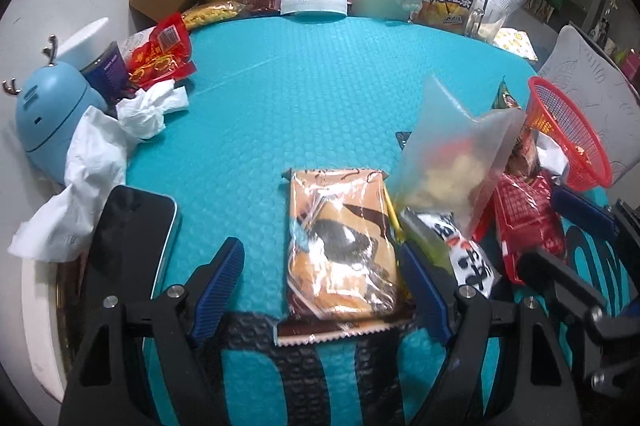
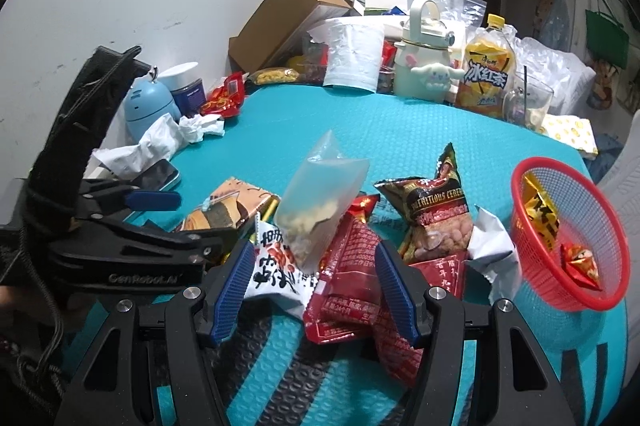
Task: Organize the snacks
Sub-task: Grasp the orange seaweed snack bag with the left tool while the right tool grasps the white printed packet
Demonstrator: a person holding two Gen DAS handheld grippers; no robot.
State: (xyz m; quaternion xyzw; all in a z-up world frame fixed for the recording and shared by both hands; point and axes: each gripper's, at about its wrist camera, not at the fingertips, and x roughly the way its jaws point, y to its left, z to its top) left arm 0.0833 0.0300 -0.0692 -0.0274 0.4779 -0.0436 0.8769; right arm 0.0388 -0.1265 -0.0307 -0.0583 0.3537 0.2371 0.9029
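Observation:
My left gripper (image 1: 322, 284) is open, its jaws on either side of an orange cake packet (image 1: 340, 250) lying flat on the teal mat; the packet also shows in the right wrist view (image 2: 224, 210). My right gripper (image 2: 316, 290) is open over a pile of snacks: a red packet (image 2: 352, 282), a white packet with black characters (image 2: 276, 270), a frosted clear bag (image 2: 316, 210) and a dark peanut bag (image 2: 436, 218). A red mesh basket (image 2: 608, 262) at the right holds two small wrapped snacks. The basket also shows in the left wrist view (image 1: 568, 130).
A phone (image 1: 132, 230), crumpled tissues (image 1: 148, 106) and a blue humidifier (image 1: 52, 114) lie at the left. Red snack packets (image 1: 160, 54), a cardboard box (image 2: 288, 14), a cream bottle (image 2: 424, 66), an iced-tea bottle (image 2: 486, 74) and a glass (image 2: 528, 102) line the far edge.

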